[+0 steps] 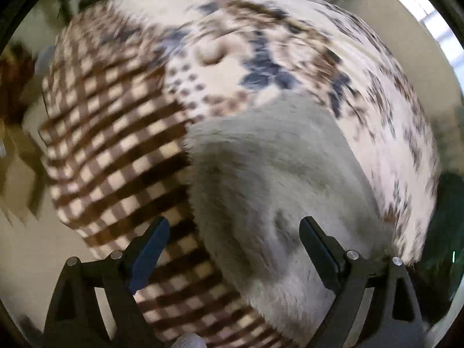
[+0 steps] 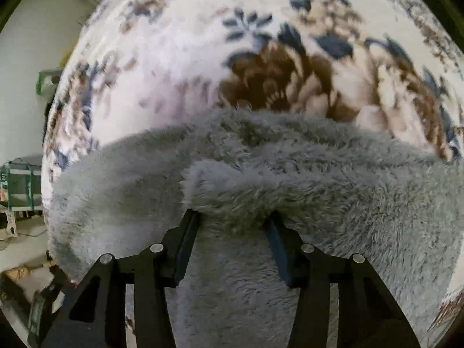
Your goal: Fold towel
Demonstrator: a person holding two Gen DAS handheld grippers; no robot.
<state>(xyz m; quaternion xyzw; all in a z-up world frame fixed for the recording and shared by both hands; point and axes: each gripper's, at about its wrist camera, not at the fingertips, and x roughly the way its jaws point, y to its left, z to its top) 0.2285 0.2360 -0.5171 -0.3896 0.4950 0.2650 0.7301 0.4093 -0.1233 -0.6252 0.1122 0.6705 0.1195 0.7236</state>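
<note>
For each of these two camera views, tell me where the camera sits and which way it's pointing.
Left wrist: sits behind the left tongs, looking down at the grey towel on patterned bedding; both fingers show, spread wide.
Right wrist: behind the right tongs, facing a bunched towel fold between its fingers, flowered bedding beyond.
Shared: the towel and the flowered bedding.

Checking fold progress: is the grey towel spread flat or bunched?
Bunched: the grey towel has a raised ridge between the right gripper's tips.
</note>
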